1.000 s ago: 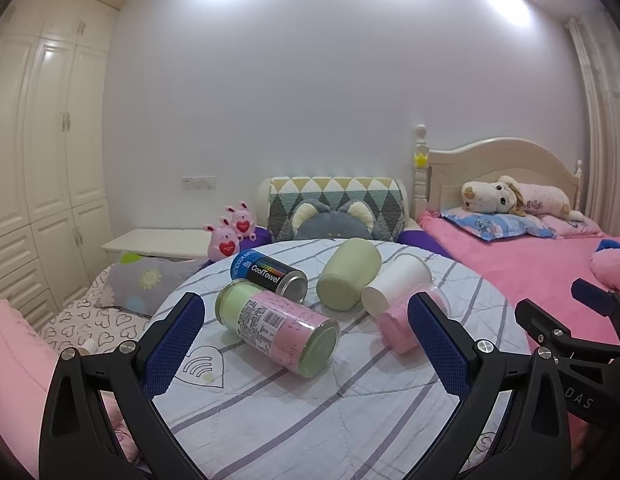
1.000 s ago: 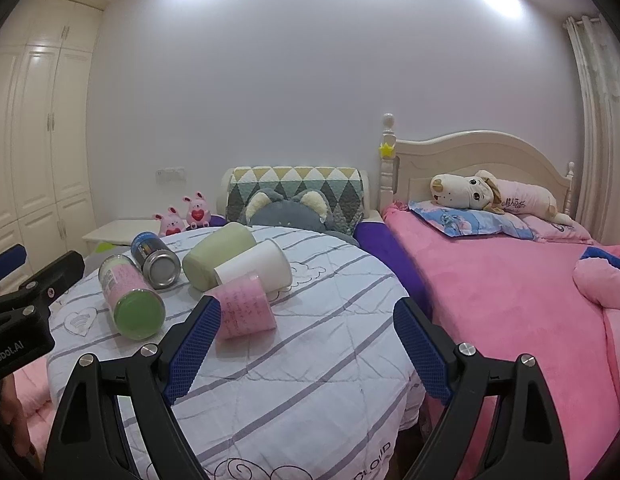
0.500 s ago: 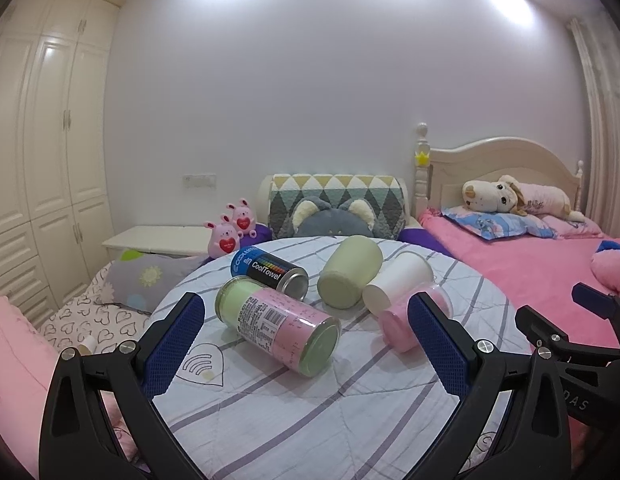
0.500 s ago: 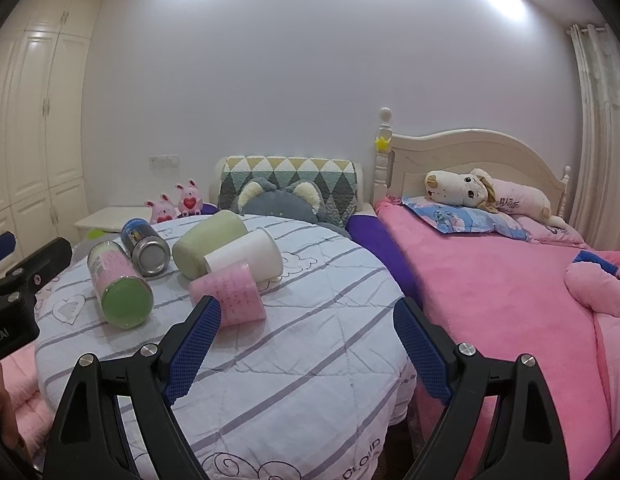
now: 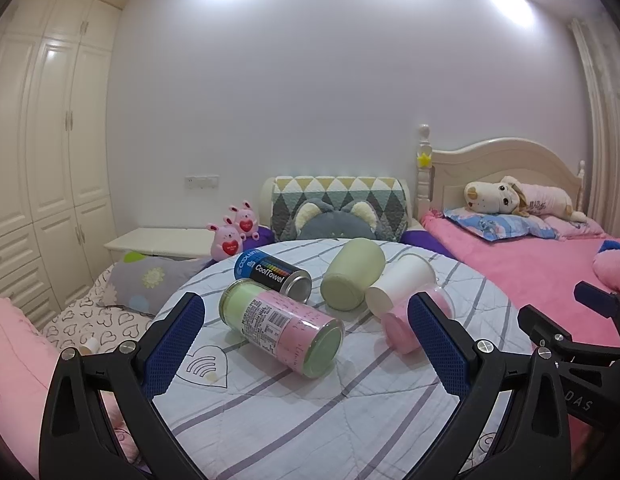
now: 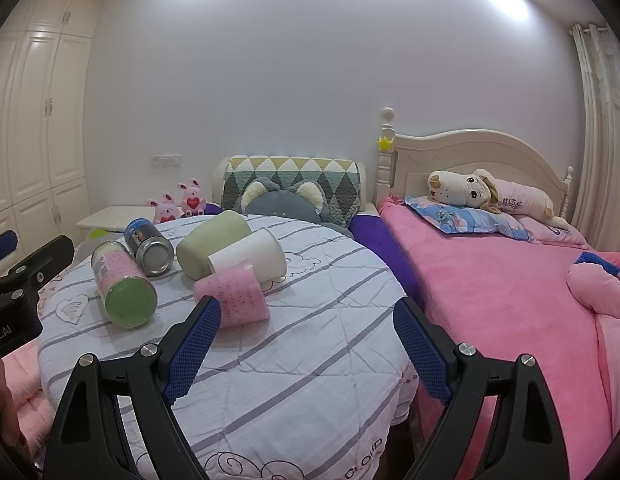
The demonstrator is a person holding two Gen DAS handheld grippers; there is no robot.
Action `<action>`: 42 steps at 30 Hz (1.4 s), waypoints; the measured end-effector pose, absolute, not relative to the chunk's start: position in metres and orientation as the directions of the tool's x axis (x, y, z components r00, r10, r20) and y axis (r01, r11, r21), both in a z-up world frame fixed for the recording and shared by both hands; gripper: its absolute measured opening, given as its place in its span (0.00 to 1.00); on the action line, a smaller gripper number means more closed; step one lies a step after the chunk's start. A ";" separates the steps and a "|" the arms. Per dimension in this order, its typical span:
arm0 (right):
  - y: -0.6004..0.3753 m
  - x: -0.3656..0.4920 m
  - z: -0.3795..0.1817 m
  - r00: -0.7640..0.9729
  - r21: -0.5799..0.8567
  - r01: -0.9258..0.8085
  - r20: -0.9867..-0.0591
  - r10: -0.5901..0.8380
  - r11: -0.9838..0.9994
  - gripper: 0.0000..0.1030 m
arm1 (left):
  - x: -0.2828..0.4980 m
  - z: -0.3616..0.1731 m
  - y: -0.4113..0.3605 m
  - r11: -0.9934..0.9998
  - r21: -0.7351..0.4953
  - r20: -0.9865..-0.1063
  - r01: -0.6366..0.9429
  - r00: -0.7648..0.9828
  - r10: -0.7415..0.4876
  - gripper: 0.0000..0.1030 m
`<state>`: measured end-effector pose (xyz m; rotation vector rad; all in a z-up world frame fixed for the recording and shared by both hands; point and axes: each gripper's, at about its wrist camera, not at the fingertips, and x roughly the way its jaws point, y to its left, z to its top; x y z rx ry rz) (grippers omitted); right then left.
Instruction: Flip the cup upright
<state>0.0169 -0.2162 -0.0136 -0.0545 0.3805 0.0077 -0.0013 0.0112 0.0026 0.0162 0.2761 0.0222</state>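
Several containers lie on their sides on a round table with a striped cloth [image 5: 310, 412]. A pink cup [image 5: 401, 326] [image 6: 234, 294], a white paper cup [image 5: 401, 280] [image 6: 254, 256] and a pale green cup [image 5: 351, 274] [image 6: 212, 240] lie close together. A pink and green can [image 5: 282, 328] [image 6: 124, 282] and a blue CoolTowel can [image 5: 272, 274] [image 6: 148, 246] lie to their left. My left gripper [image 5: 306, 340] is open and empty, short of the pink and green can. My right gripper [image 6: 308, 344] is open and empty, right of the pink cup.
A pink bed [image 6: 509, 300] with a plush dog [image 6: 469, 192] stands right of the table. A patterned cushion [image 5: 337, 208], two pink bunny toys [image 5: 234, 232] and a white side table [image 5: 162, 240] are behind. White wardrobes [image 5: 42, 160] line the left wall.
The right gripper's view has shifted so the cups sit slightly further left and lower in the frame. The left gripper has barely moved. No cup has moved.
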 end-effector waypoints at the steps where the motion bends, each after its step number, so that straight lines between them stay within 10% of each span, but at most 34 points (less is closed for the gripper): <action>1: -0.216 0.017 -0.013 0.929 -0.051 -0.018 -0.370 -0.002 0.999 0.87 | -0.001 0.002 0.011 1.000 0.020 -0.273 -0.020 0.962 0.024 1.00; 42: -0.252 0.120 -0.018 0.863 0.058 -0.009 -0.503 0.037 0.998 0.87 | 0.136 0.023 -0.039 0.957 0.210 -0.501 0.200 0.862 -0.070 1.00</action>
